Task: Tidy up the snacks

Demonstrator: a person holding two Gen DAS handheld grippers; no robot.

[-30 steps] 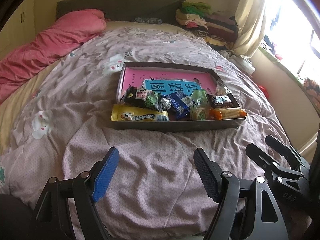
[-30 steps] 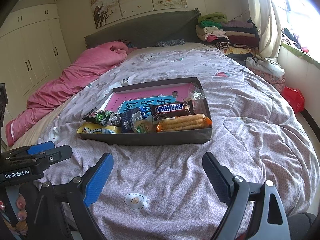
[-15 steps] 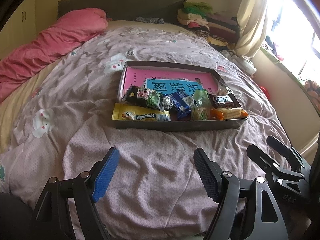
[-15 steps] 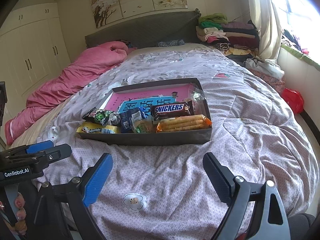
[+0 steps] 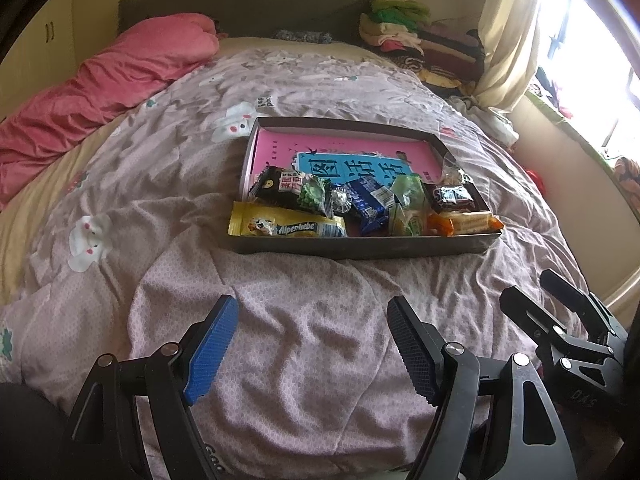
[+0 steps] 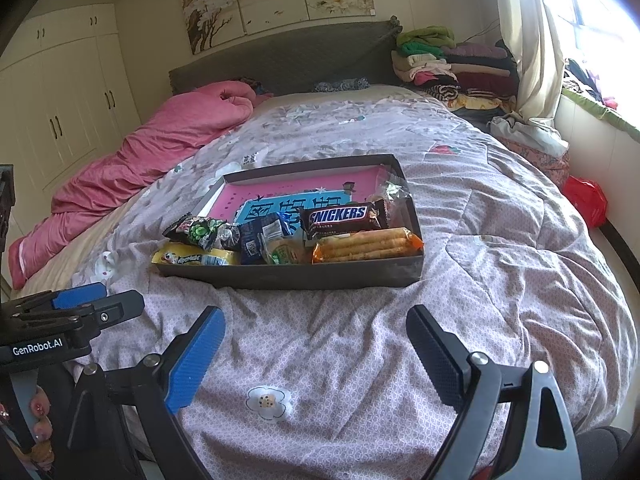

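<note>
Snacks sit piled in a tray (image 6: 288, 276) on the bed (image 6: 500, 280); both grippers (image 5: 312, 344) (image 6: 316, 356) hover nearby, jaws wide open, holding nothing.

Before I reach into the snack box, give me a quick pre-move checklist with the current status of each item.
1. Left gripper open, nothing between its jaws: ok.
2. Right gripper open and empty: ok.
3. Path over the quilt to the snack box free of objects: ok.
4. Box sitting level on the soft bedding: cannot tell; the quilt is rumpled beneath it.
5. Snickers bar exposed on top for a grasp: ok.
6. Alpenliebe pack contained in the box: not ok; its end overhangs the left wall.
</note>
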